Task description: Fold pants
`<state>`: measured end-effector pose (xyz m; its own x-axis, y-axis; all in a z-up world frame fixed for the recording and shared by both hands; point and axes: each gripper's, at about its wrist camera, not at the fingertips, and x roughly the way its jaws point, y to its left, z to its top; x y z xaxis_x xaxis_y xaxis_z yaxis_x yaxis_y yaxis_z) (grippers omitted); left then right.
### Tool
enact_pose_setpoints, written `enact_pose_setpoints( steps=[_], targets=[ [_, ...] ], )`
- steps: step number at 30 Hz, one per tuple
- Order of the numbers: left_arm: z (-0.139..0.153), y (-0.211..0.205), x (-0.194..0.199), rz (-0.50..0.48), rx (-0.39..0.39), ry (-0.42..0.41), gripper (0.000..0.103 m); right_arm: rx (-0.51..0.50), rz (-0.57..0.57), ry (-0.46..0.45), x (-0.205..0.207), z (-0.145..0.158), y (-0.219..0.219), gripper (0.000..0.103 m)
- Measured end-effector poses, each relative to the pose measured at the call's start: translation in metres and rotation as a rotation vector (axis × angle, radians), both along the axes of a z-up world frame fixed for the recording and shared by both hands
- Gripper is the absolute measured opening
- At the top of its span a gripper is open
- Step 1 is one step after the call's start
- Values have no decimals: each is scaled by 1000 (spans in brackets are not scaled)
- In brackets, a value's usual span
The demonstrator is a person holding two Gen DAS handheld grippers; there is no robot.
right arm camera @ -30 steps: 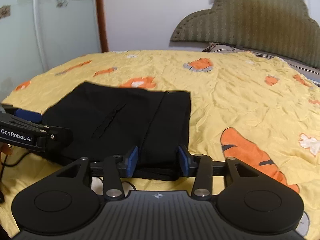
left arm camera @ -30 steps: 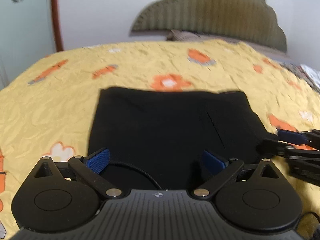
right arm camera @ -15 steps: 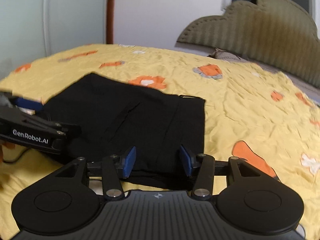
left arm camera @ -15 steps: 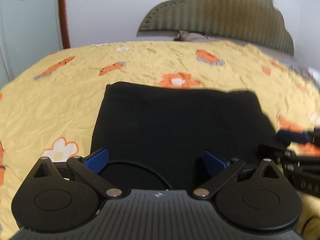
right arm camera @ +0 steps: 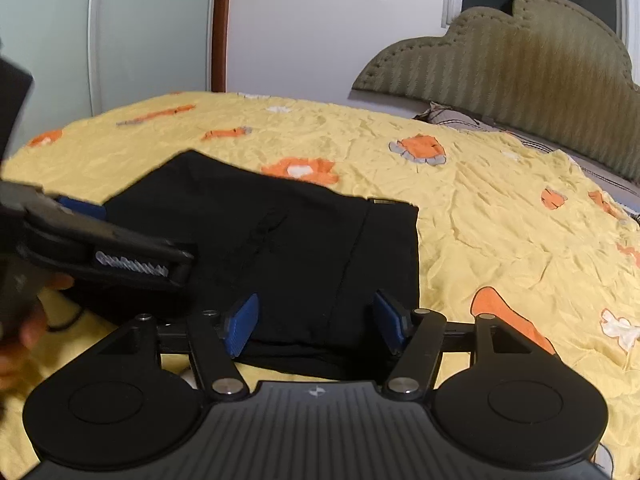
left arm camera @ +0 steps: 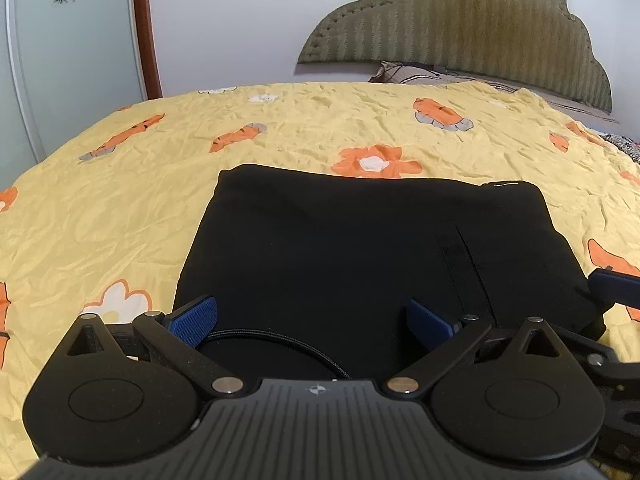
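The black pants (left arm camera: pixel 360 248) lie folded into a flat rectangle on the yellow bedspread (left arm camera: pixel 120 208); they also show in the right wrist view (right arm camera: pixel 304 248). My left gripper (left arm camera: pixel 312 318) is open and empty, raised just above the pants' near edge. My right gripper (right arm camera: pixel 316 322) is open and empty over the pants' near right corner. The right gripper's blue fingertip (left arm camera: pixel 614 286) pokes in at the right of the left wrist view. The left gripper (right arm camera: pixel 100 240) appears blurred at the left of the right wrist view.
The bedspread (right arm camera: pixel 500 220) has orange and white cartoon prints. A padded olive headboard (left arm camera: pixel 460 28) and a pillow (left arm camera: pixel 416 74) are at the far end. A black cable (left arm camera: pixel 276 340) loops under my left gripper. A wardrobe door (right arm camera: pixel 140 28) stands left.
Both grippers have lifted and tilted up away from the pants. The right gripper's jaws have opened wider. The pants stay flat on the bed.
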<state>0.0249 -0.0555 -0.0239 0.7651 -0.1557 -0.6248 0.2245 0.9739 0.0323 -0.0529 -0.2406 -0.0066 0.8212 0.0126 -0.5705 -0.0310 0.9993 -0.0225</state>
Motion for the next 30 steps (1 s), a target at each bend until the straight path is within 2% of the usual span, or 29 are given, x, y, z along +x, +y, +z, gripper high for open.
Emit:
enact_pose_setpoints(
  steps=[4,9,16,23,30],
  targets=[
    [0,0,-2,18,-5,-8,103,47,6,-23,-3,10,7,70],
    [0,1,-4,40,7,-18,103,17,-53,-9,2,11,16,77],
    [1,6,-9,40,10,-26,103,-36,-99,-15,-3,8,19,96],
    [2,9,-11,36,6,-29,103,-25,-114,-7,-11,6,17,97],
    [11,13,-9,18,-20,-34,102,27,-133,-79,-19,19,8,97]
  ],
)
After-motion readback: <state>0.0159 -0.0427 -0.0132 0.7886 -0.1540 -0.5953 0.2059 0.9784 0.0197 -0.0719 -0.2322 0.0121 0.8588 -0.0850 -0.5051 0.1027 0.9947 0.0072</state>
